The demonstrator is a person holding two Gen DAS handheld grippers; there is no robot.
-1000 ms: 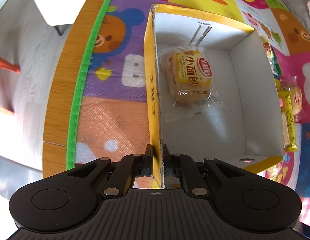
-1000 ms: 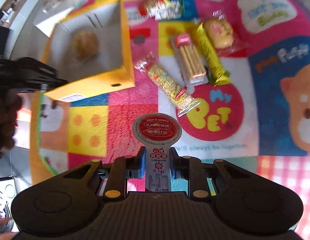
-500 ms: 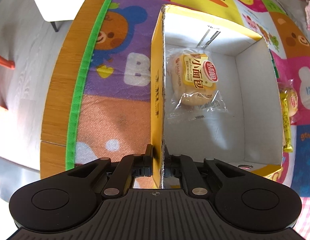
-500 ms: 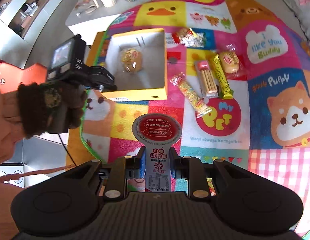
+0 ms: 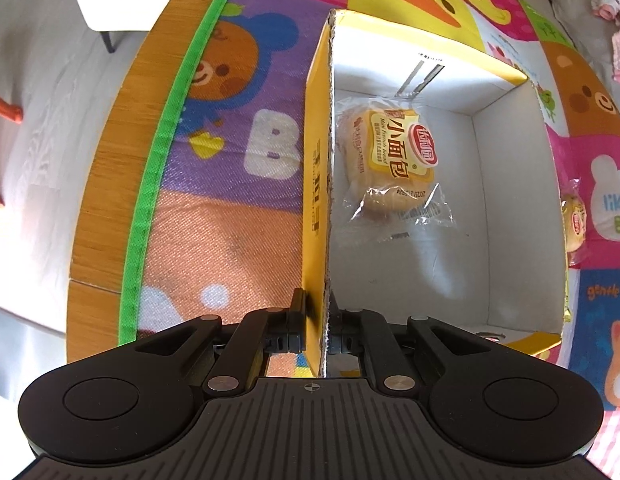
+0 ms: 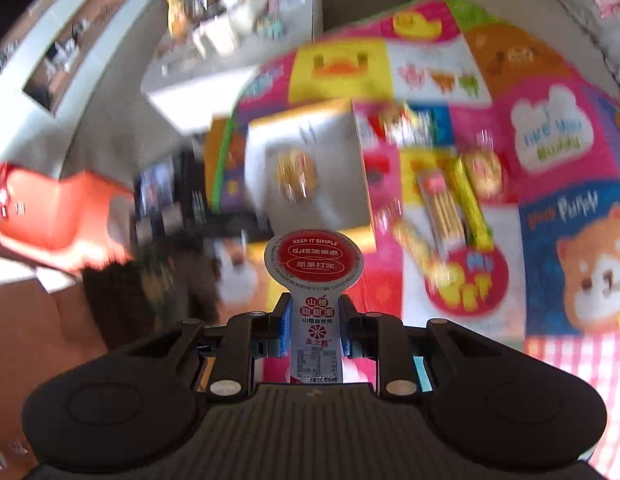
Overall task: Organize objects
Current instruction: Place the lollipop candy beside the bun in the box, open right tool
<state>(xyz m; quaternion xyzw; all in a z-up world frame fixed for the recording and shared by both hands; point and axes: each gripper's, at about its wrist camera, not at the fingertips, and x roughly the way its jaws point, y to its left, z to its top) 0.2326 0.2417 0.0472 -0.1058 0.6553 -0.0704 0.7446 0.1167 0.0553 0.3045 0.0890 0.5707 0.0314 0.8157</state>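
Note:
A yellow cardboard box [image 5: 315, 184] with a white inside stands open on the colourful play mat. My left gripper [image 5: 315, 320] is shut on the near end of its left wall. A wrapped small bread [image 5: 385, 160] lies on the box floor by that wall. High above the mat, my right gripper [image 6: 314, 322] is shut on a white snack roll with a round red end [image 6: 314, 264]. Its view is blurred and shows the box [image 6: 306, 172] with the bread [image 6: 296, 174] inside, ahead and below. Right of the box lie several loose snack packets [image 6: 449, 208].
The play mat [image 5: 230, 216] covers a wooden board [image 5: 110, 184] whose left edge drops to the pale floor. A white low table [image 6: 214, 76] with cups stands beyond the mat. An orange seat [image 6: 58, 216] is at the left. Another wrapped bread [image 5: 575, 220] lies right of the box.
The right gripper has risen with the snack roll, so the box and packets look smaller and farther below. The left gripper keeps its grip on the box wall; the box has turned slightly.

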